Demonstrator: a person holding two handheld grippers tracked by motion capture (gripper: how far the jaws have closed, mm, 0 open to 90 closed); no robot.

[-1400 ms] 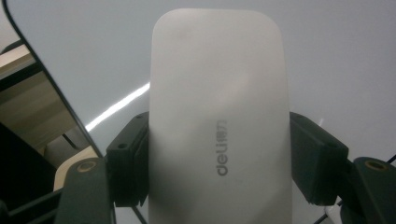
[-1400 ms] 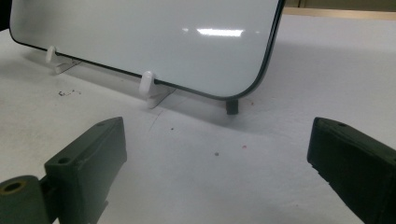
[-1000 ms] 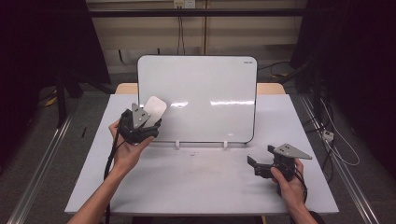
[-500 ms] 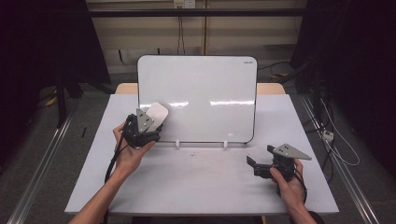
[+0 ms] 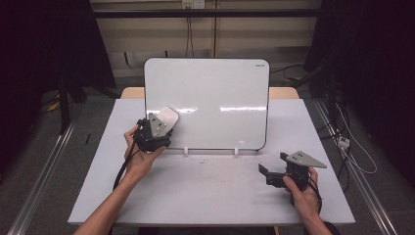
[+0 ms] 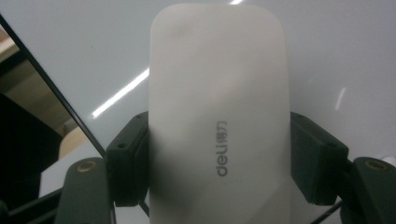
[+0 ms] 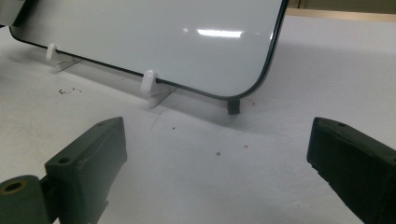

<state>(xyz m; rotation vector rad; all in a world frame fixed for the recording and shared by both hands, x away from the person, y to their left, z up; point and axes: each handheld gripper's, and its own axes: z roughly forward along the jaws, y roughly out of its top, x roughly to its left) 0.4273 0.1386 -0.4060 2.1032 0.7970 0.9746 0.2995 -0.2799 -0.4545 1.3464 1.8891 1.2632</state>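
A whiteboard stands upright on small white clip feet at the back half of the white table, its glossy face turned toward the person; its black rim runs close to the table's rear edge, and a tan wooden surface shows just behind it. The left gripper is clamped on a white eraser, both black pads pressing its long sides, and the eraser lies against the lower left part of the board, near the board's left edge; in the left gripper view the board's dark rim runs diagonally just left of the eraser. The right gripper rests low at the table's right front, well apart from the board, its jaws spread wide with nothing between them; ahead of it lie the board's lower right corner and a short dark foot. The table in front of the board is bare save for a few dark specks; dark curtains and metal floor rails flank the table on both sides.
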